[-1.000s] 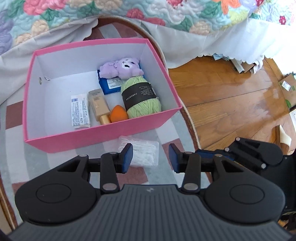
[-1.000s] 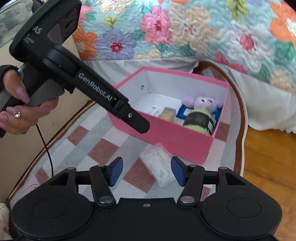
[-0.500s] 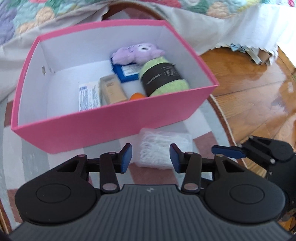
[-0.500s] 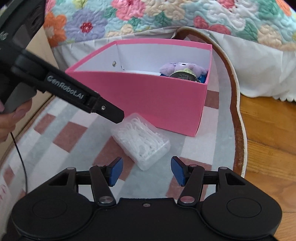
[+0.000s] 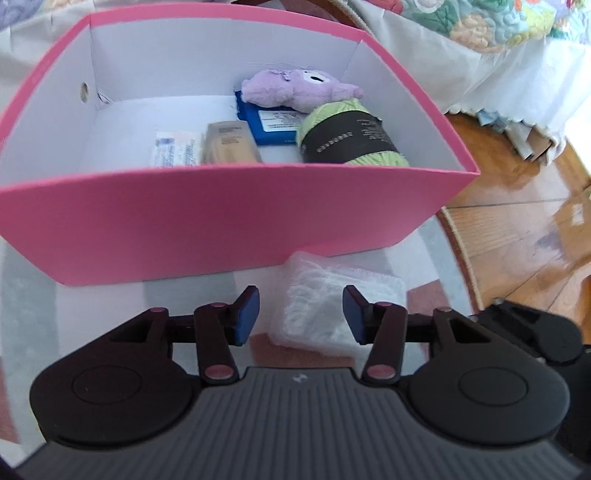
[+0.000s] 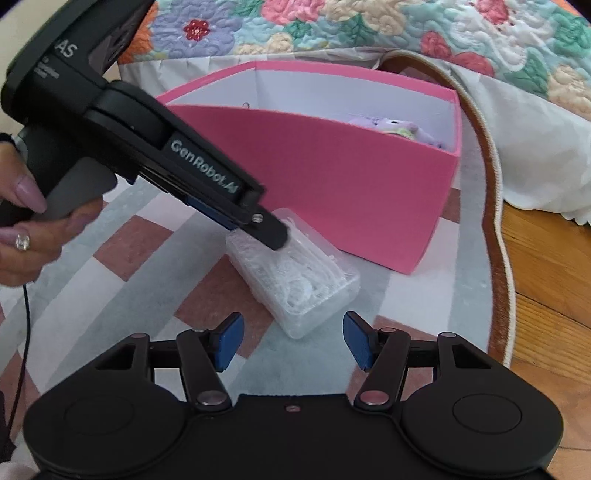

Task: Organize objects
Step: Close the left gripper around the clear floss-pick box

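Observation:
A clear plastic box of white floss picks (image 5: 325,306) lies on the rug just in front of the pink box (image 5: 221,218); it also shows in the right wrist view (image 6: 295,280). My left gripper (image 5: 301,314) is open, low over the clear box, with its jaws on either side of the box's near end. In the right wrist view the left gripper's fingers (image 6: 269,229) reach the clear box's far end. My right gripper (image 6: 293,339) is open and empty, just short of the clear box.
The pink box holds a purple plush (image 5: 295,88), green yarn (image 5: 351,136), a blue packet (image 5: 269,125), a beige tube (image 5: 229,144) and a white sachet (image 5: 177,149). A checked rug (image 6: 147,251) lies underneath, wood floor (image 6: 546,266) to the right, a quilted bed (image 6: 369,26) behind.
My left gripper has dropped and moved forward, so the clear box now sits between its open jaws. My right gripper has also moved closer to the clear box.

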